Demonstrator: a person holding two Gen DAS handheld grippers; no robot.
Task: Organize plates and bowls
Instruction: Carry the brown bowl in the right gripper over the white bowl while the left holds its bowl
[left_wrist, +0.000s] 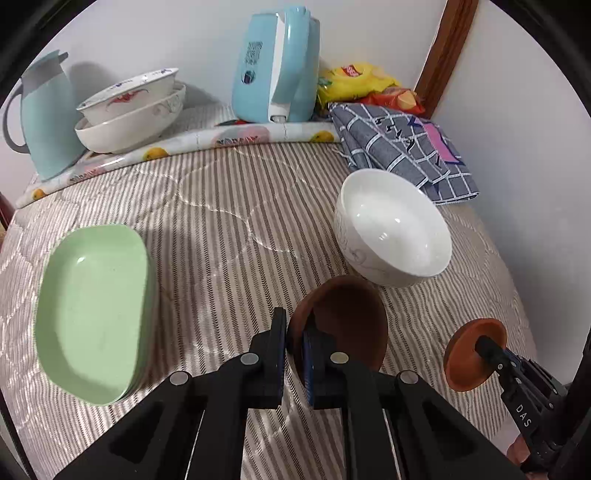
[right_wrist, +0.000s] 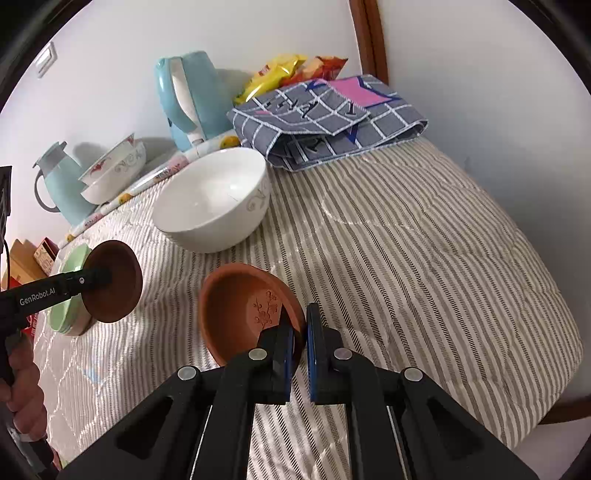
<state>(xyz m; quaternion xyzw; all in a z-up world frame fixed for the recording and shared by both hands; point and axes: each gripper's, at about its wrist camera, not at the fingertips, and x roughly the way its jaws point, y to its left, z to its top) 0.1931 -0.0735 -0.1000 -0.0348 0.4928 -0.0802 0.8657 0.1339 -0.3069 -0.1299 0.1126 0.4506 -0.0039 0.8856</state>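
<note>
My left gripper (left_wrist: 295, 325) is shut on the rim of a dark brown clay dish (left_wrist: 343, 317), held tilted just above the striped quilt. The right wrist view shows that dish (right_wrist: 118, 284) on the left gripper (right_wrist: 105, 275). My right gripper (right_wrist: 300, 317) is shut on the rim of a terracotta dish (right_wrist: 240, 314) with a flower engraving. From the left wrist view this dish (left_wrist: 469, 365) appears on edge on the right gripper (left_wrist: 482, 345). A white bowl (left_wrist: 395, 229) (right_wrist: 214, 199) sits beyond both dishes. A stack of green plates (left_wrist: 92, 314) (right_wrist: 70, 288) lies to the left.
Two patterned bowls (left_wrist: 129, 114) are stacked at the back left beside a pale blue jug (left_wrist: 44, 110). A blue kettle (left_wrist: 277, 62), snack bags (left_wrist: 354, 81) and a folded checked cloth (left_wrist: 402, 147) line the back. A wall borders the right. A hand (right_wrist: 22, 387) grips the left handle.
</note>
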